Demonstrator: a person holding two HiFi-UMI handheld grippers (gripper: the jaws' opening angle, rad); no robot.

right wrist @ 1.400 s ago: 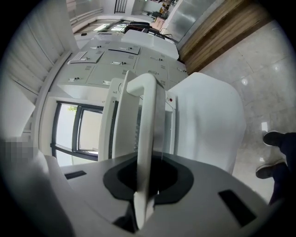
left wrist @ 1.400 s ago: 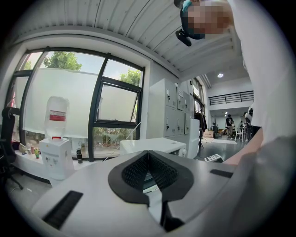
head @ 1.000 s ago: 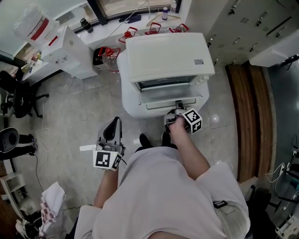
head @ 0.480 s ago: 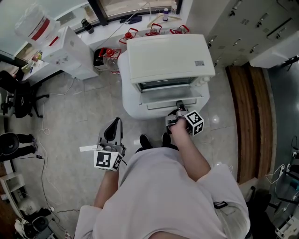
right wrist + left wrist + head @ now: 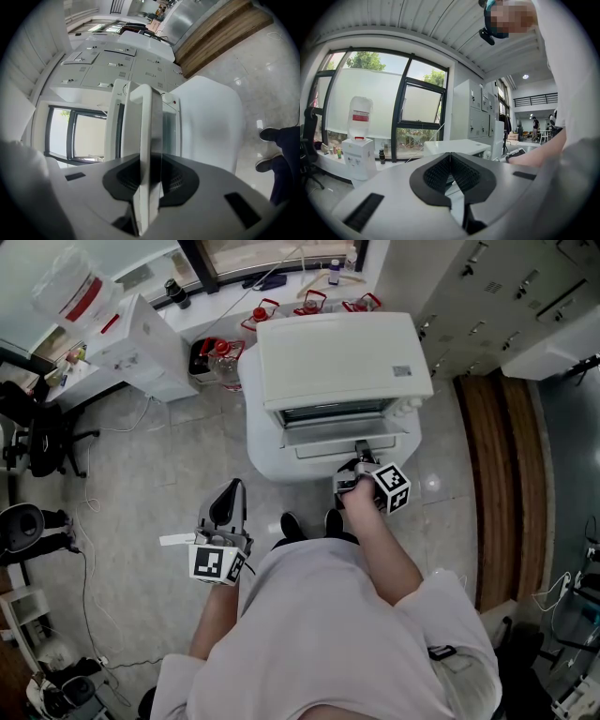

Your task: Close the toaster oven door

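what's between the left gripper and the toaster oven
Only bare floor tiles, as the head view shows: the left gripper hangs short of the white stand that bears the toaster oven.

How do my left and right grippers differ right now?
The left gripper hangs away from the oven; the right gripper is at its open door. Left gripper's jaws are together and empty; right gripper's jaws have just been opening, with the door's edge between them. Both point roughly toward the oven.
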